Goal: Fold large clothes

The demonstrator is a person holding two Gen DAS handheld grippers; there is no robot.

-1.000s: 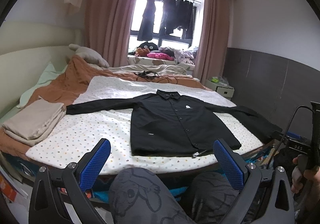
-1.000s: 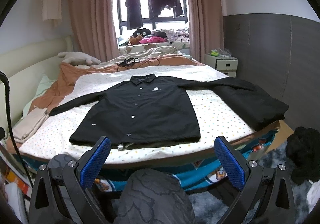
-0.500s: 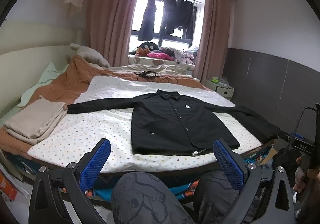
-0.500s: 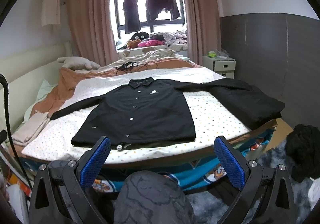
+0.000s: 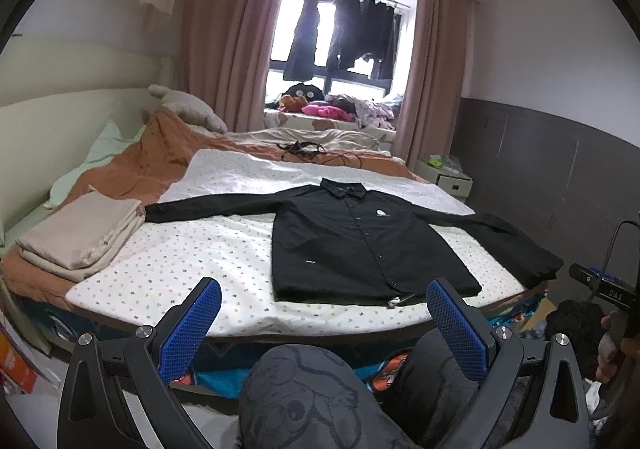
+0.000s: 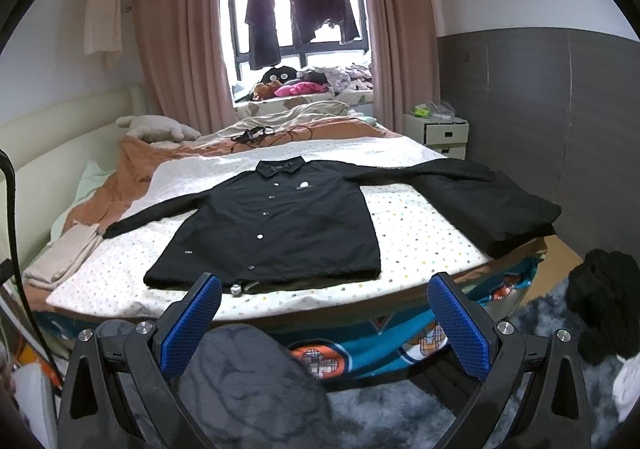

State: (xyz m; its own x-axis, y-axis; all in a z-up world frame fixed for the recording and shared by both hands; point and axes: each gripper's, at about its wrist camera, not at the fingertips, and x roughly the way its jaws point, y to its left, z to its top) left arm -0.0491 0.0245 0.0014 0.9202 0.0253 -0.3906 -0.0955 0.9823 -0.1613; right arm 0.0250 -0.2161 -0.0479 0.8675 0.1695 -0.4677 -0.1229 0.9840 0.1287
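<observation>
A black button-up jacket (image 5: 360,245) lies flat, front up, on the dotted white sheet (image 5: 192,261) of the bed, both sleeves spread out to the sides. It also shows in the right wrist view (image 6: 276,229), with its right sleeve (image 6: 480,201) reaching the bed's right edge. My left gripper (image 5: 324,317) is open and empty, held back from the bed's near edge above my knees. My right gripper (image 6: 324,313) is also open and empty, short of the jacket's hem.
A folded beige stack (image 5: 80,233) sits at the bed's left edge. Black cables (image 5: 304,149) lie on the far bedding. A white nightstand (image 6: 436,129) stands at the right wall. A dark clothes pile (image 6: 604,289) lies on the floor rug at right.
Both grippers have risen slightly and the views have tilted; the jacket sits a little lower and farther in the frames. Both grippers stay open and the jacket has not moved.
</observation>
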